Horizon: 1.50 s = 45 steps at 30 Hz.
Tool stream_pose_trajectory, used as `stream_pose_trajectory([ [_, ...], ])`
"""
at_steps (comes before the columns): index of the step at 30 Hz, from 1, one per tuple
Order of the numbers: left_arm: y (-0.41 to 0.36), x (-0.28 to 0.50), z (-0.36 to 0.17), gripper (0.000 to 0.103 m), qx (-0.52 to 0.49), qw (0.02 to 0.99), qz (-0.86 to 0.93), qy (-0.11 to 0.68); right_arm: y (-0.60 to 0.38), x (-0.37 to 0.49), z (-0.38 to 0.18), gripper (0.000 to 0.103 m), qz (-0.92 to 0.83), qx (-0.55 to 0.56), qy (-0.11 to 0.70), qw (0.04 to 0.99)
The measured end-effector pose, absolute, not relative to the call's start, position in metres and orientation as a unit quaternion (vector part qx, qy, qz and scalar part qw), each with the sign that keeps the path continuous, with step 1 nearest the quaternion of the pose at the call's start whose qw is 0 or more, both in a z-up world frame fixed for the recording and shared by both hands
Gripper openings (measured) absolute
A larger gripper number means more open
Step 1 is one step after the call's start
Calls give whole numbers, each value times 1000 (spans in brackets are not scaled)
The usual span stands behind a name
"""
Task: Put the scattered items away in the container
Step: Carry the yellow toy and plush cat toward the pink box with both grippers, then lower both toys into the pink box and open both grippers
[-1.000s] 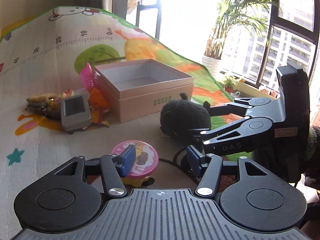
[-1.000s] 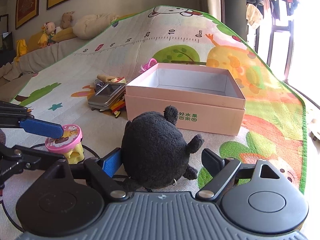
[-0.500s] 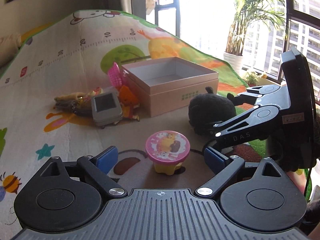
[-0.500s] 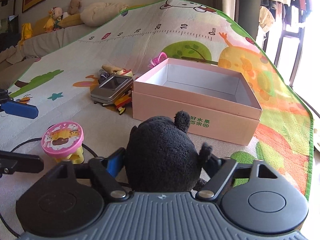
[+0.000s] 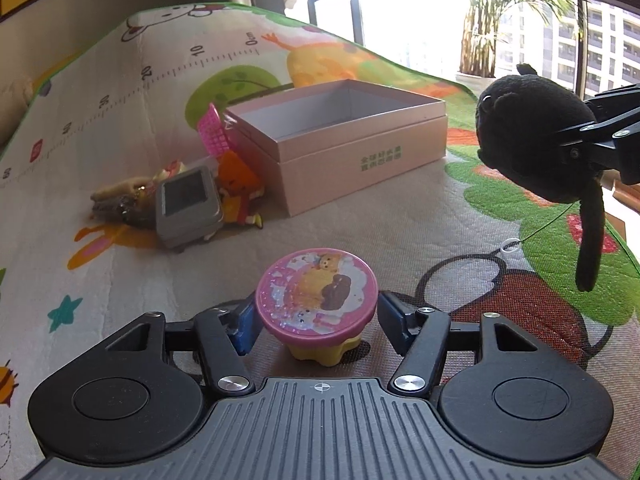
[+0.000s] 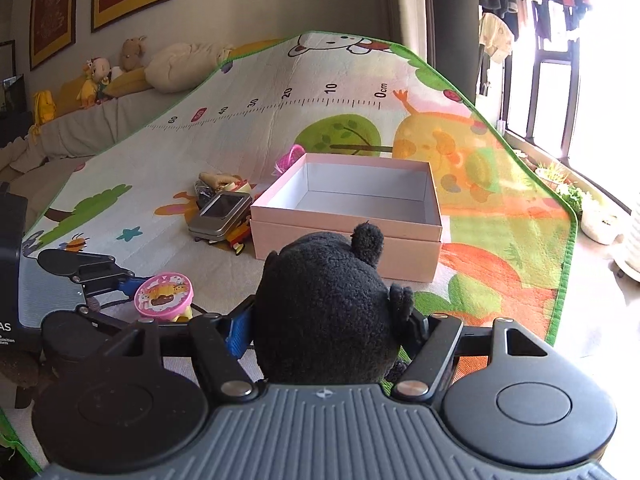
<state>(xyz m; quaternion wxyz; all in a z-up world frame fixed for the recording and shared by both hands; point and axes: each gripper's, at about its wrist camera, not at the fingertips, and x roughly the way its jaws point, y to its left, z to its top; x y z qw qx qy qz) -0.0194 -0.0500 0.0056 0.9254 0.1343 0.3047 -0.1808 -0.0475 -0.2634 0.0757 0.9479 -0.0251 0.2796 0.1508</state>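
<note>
Right gripper (image 6: 324, 332) is clamped on the black plush toy (image 6: 328, 312), held up off the play mat (image 6: 120, 216) on the near side of the open pink box (image 6: 348, 216). Left gripper (image 5: 316, 326), jaws just closed in, pads at both sides of the pink-lidded toy cup (image 5: 317, 298); can't tell if they press it. The cup stands on the mat near-left of the box; the grey tin (image 5: 188, 206) and small toys lie just left of the box.

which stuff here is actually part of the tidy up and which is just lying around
Part of the job:
- open pink cardboard box
- black plush toy
- pink-lidded yellow toy cup
- grey metal tin

Just lying about:
- stuffed animals on the sofa
- potted palm
</note>
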Motion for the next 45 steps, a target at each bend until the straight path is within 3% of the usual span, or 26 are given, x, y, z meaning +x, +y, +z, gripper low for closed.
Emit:
stream_pose_trajectory([
  [12, -58, -38, 46, 57, 144, 929, -206, 272, -269, -58, 72, 70, 162, 1, 304, 939],
  [20, -70, 0, 84, 57, 139, 935, -227, 234, -278, -34, 74, 70, 159, 21, 317, 935],
  [32, -88, 124, 105, 58, 105, 952, -214, 191, -298, 119, 128, 70, 140, 132, 265, 945],
  [33, -90, 135, 105, 59, 100, 955, -211, 185, -299, 135, 130, 74, 141, 143, 256, 946],
  [34, -91, 146, 105, 73, 93, 957, -206, 184, -299, 148, 131, 78, 140, 154, 245, 947],
  [35, -92, 155, 103, 92, 85, 957, -202, 188, -301, 163, 131, 91, 127, 167, 236, 949],
  [36, -91, 162, 102, 99, 75, 958, -199, 192, -301, 172, 130, 97, 109, 175, 234, 950],
  [40, -76, 162, 95, 98, 49, 957, -194, 211, -302, 177, 125, 97, 113, 194, 236, 945],
  [45, -51, 132, 85, 100, 77, 961, -162, 212, -281, 158, 116, 97, 88, 123, 235, 960],
])
